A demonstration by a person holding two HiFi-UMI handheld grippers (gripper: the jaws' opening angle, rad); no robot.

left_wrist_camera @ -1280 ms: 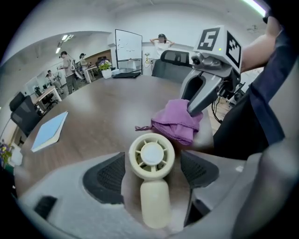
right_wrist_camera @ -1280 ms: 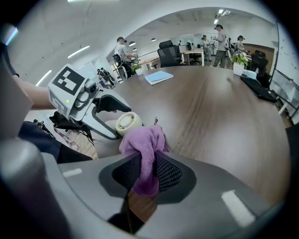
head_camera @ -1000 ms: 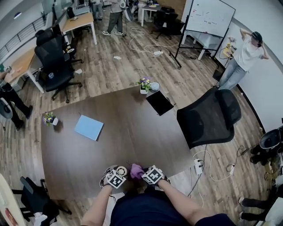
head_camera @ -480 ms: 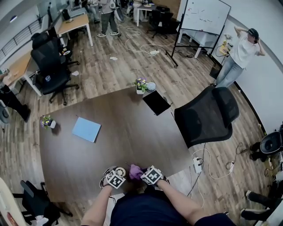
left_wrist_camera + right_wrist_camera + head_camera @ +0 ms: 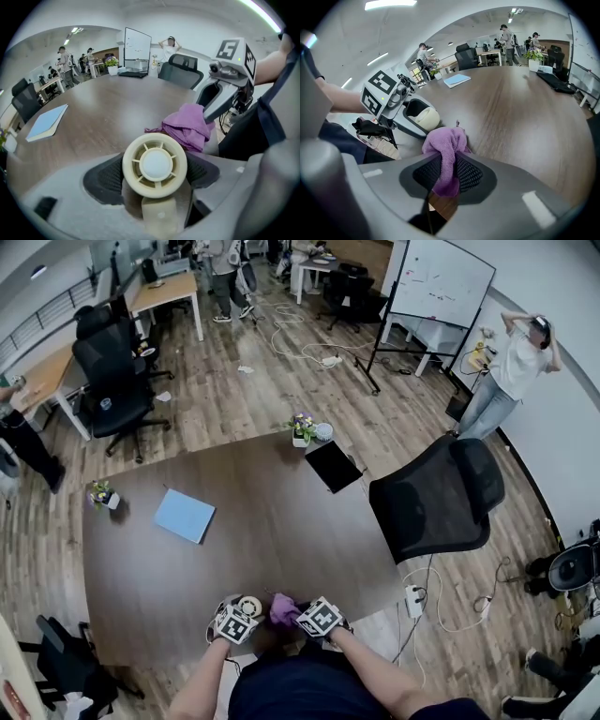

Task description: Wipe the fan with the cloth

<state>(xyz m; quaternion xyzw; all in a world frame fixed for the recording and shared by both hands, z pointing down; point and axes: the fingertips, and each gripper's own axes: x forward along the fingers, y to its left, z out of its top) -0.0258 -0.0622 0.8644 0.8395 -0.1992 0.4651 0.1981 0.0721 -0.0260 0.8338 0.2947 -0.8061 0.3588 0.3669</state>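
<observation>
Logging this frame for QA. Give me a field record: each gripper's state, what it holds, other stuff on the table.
left gripper: shut on cream fan
right gripper: shut on purple cloth
gap: purple cloth close beside cream fan; contact unclear
location: both at the near edge of the brown table
also on table: blue notebook, dark tablet, potted flowers, small plant
</observation>
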